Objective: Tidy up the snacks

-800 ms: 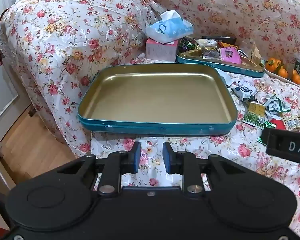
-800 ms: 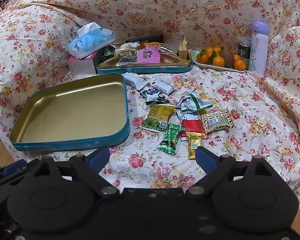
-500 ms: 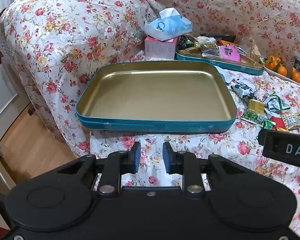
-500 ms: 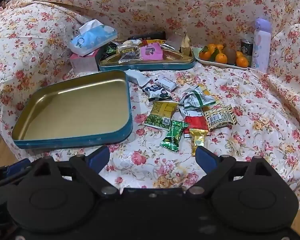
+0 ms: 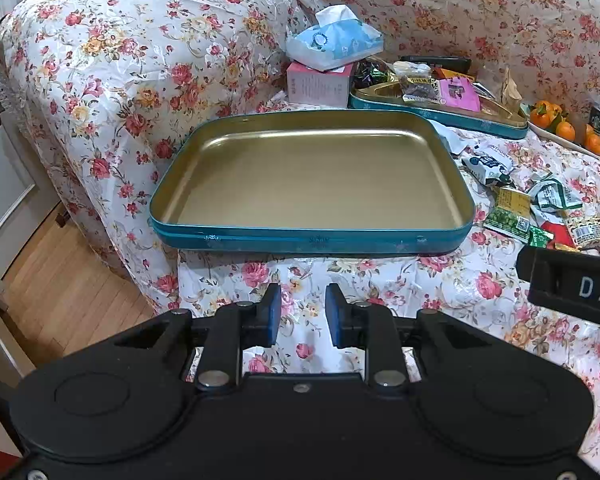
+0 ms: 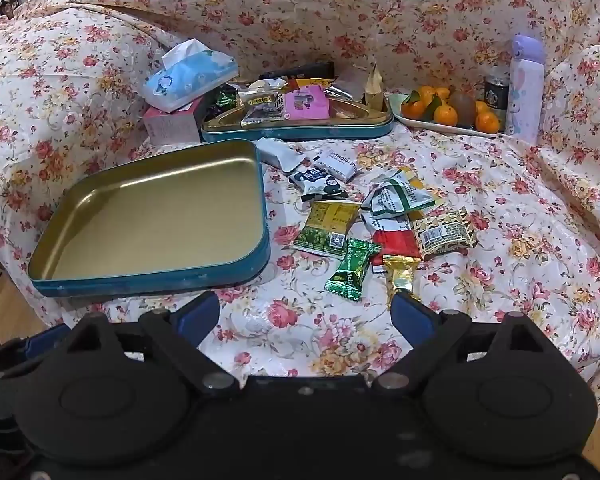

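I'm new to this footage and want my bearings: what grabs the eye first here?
The big empty gold tin with teal sides, lying on the flowered cover. Right beside it sprawls a heap of wrapped snacks, with a second, snack-filled tin behind. The right gripper hangs wide open before the heap.

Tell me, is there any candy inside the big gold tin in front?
No, the big gold tin is bare inside; the wrapped snacks, like the green candy, lie on the flowered cover beside it.

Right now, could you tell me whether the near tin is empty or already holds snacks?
Empty. The near tin shows only its bare gold floor in both views; the loose snacks lie beside it on the cloth.
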Available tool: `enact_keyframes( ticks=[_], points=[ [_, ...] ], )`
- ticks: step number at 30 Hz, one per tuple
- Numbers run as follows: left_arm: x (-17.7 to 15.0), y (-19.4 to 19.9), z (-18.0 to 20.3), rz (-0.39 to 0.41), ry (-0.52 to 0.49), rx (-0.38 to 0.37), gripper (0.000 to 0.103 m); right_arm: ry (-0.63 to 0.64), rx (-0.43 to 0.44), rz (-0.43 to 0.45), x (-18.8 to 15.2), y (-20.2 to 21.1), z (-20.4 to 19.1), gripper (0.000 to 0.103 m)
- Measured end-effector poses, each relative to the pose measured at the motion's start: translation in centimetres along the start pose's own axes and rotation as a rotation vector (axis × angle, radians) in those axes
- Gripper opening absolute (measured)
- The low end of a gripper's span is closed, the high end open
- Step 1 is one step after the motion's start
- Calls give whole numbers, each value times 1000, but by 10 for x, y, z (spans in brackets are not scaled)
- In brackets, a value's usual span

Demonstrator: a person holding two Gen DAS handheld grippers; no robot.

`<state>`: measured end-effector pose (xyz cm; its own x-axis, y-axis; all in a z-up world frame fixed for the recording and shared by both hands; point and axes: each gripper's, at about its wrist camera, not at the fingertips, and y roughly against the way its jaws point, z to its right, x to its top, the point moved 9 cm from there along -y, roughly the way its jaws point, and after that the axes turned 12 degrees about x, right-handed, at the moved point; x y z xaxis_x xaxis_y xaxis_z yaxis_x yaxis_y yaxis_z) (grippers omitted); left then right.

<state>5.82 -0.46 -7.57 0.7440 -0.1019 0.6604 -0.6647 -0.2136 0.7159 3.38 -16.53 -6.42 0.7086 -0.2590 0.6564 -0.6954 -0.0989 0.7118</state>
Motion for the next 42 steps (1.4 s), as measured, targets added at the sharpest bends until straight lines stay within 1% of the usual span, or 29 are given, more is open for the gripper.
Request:
enact_keyframes(
  ticks=[29,42],
  points=[
    [1,1,2,-2,-5,-5,35,-3,9,-2,0,1,-3,97],
    [2,2,2,-2,-6,-6,35,2,5,12,2,1,-3,97]
  ],
)
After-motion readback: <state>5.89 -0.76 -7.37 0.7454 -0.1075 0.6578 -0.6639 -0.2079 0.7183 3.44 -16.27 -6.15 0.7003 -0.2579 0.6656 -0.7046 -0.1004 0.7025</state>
